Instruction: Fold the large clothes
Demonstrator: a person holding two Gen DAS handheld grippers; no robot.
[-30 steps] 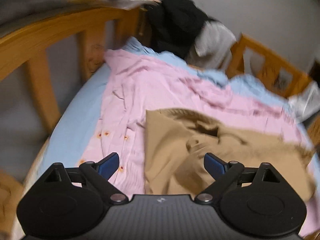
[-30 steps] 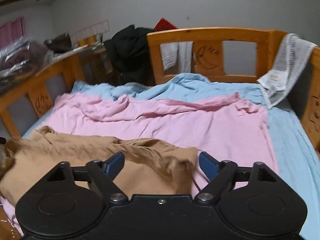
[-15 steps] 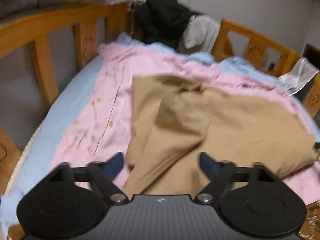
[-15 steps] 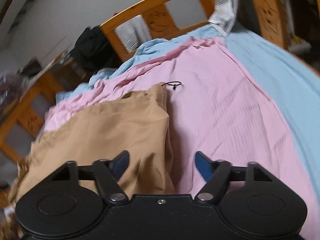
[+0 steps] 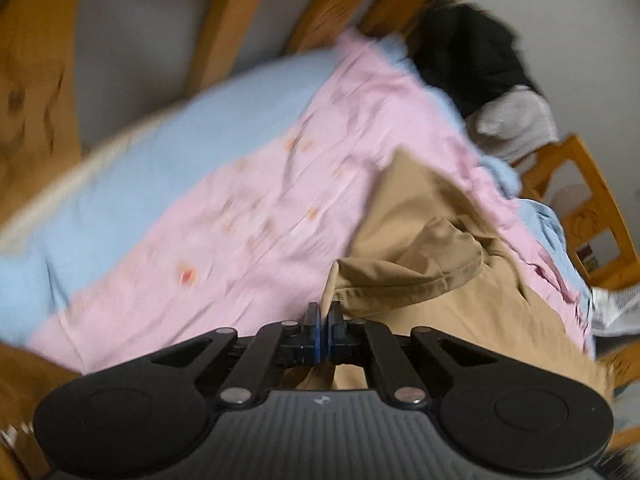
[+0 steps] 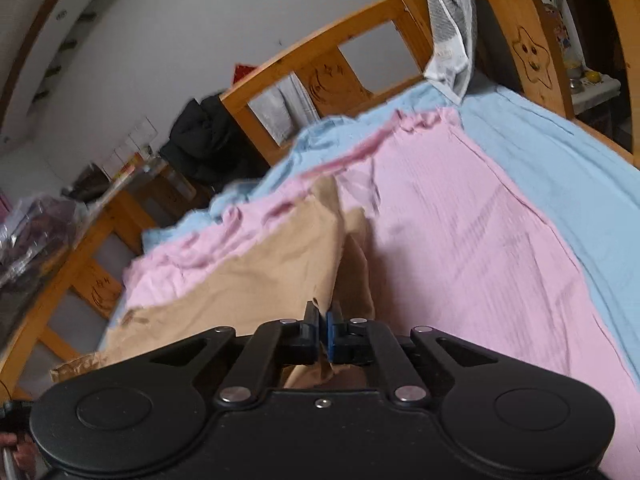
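I see my 2 grippers, wide open 1 second ago, have just closed: left gripper (image 5: 324, 312) and right gripper (image 6: 323, 314) each pinch the tan garment (image 5: 440, 300) on the bed (image 6: 560, 168).

No readable text, label or number anywhere.

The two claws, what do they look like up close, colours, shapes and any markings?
The left claw and right claw look alike: matte black linkage arms with silver pivot pins, blue pads on the fingers, and two round black discs on a dark body. The left body is ribbed grey with a small pale mark; the right is plain black with one central screw.
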